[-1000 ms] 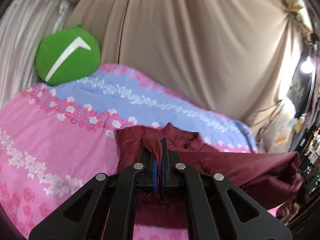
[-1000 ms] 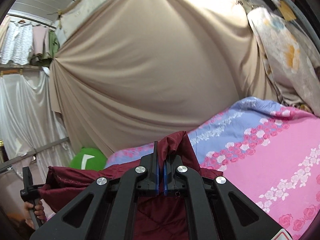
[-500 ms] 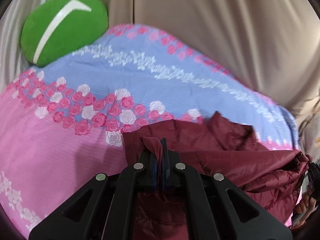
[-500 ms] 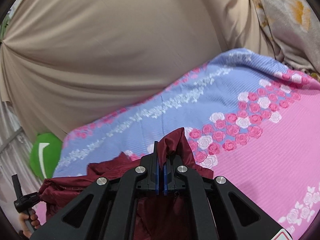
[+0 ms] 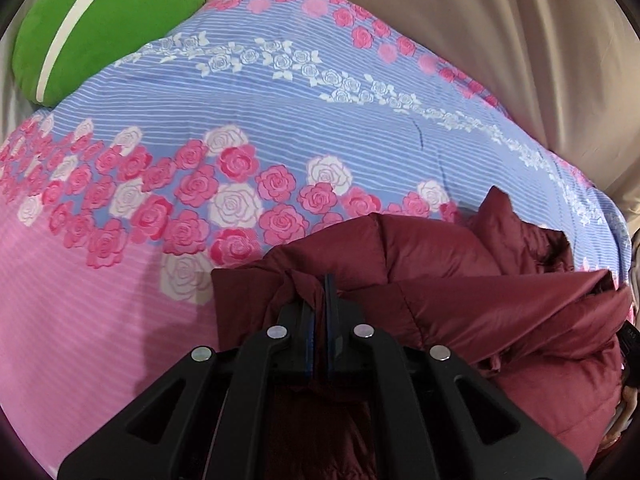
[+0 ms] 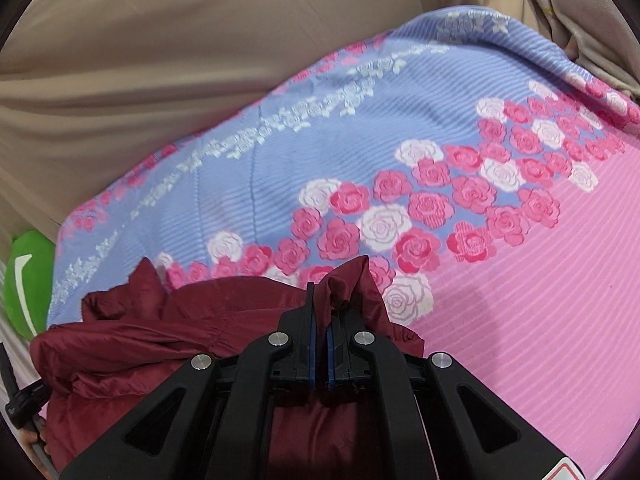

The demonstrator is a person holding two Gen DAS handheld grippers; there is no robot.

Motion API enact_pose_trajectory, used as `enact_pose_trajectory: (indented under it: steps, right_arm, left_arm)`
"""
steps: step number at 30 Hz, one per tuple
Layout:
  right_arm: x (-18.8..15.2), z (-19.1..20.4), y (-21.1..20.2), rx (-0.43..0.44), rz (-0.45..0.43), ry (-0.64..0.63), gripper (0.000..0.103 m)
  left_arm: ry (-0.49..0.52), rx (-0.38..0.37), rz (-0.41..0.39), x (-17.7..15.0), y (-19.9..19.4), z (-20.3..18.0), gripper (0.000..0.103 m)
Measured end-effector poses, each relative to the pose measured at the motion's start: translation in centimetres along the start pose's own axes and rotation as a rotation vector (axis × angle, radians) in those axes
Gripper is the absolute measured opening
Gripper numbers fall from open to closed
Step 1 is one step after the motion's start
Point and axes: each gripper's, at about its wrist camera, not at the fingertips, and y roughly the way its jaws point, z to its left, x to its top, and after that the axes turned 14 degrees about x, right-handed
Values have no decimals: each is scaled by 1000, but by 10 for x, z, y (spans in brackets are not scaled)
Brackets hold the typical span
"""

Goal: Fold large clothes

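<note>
Maroon puffer jacket (image 5: 436,252) held by both hand-held grippers over the near part of a bed.

The jacket's padded fabric bunches up in loose folds between the two tools, its lower part draped onto the bedspread (image 5: 280,112). The left hand-held gripper (image 5: 319,300) is clamped tight on a pinch of the jacket's edge, cloth poking up between its blue pads. The right hand-held gripper (image 6: 320,312) is likewise closed on another gathered corner of the jacket (image 6: 168,328), which rises in a peak above its fingertips. The bedspread is pink near the camera and blue striped farther off, with a band of pink and white roses between. A green cushion (image 5: 100,20) with a white stripe lies at the bed's far corner, against a beige curtain (image 6: 180,40).
</note>
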Motion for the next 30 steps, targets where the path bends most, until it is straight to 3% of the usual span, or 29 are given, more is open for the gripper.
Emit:
enact_pose_trajectory:
  steps: [4,7,9,10,11,12,13,15,16,20,22,24,27,30]
  right_arm:
    - [1,-4,12,-14,57,17,2]
    - [3,-9,8,24,60,38,7]
    - [4,-9,-12,25,8,51,18]
    - [3,-6,-27,16,-38,48,24]
    - [3,-3,-41,-1,-79,40,37]
    - [1,4,-62,-24,-139,17,40]
    - [0,13,-80,-14,-175,-15,40]
    - [-5,35,-102,50,-182,-76,40]
    - [-10,49,-109,80,-169,-116,40]
    - [-56,127,-106,222,-29,-308,37]
    - [-95,169,-89,304,76,-401,35]
    - [-127,191,-76,339,151,-455,32]
    - [-158,198,-62,304,217,-510,31]
    - [-165,178,-66,216,215,-513,31]
  left_arm:
    - [-6,-9,-28,-3,4,-2,5]
    - [-49,-60,-23,-2,3,8,7]
    - [-86,-69,-27,-1,-12,20,12]
    - [-101,-71,-44,-1,-23,26,23]
    - [-114,-67,-73,-2,-37,32,31]
    - [-129,-46,-118,-2,-55,39,53]
    - [-139,-11,-187,-5,-77,45,68]
    - [-113,24,-278,-8,-113,46,70]
    - [-72,12,-283,-8,-126,39,70]
    - [140,-139,-209,-31,-151,-22,70]
    - [234,-180,-160,-51,-145,-53,70]
    - [313,-175,-116,-76,-133,-80,70]
    - [356,-119,-76,-102,-112,-94,70]
    - [363,-37,-109,-115,-111,-79,71]
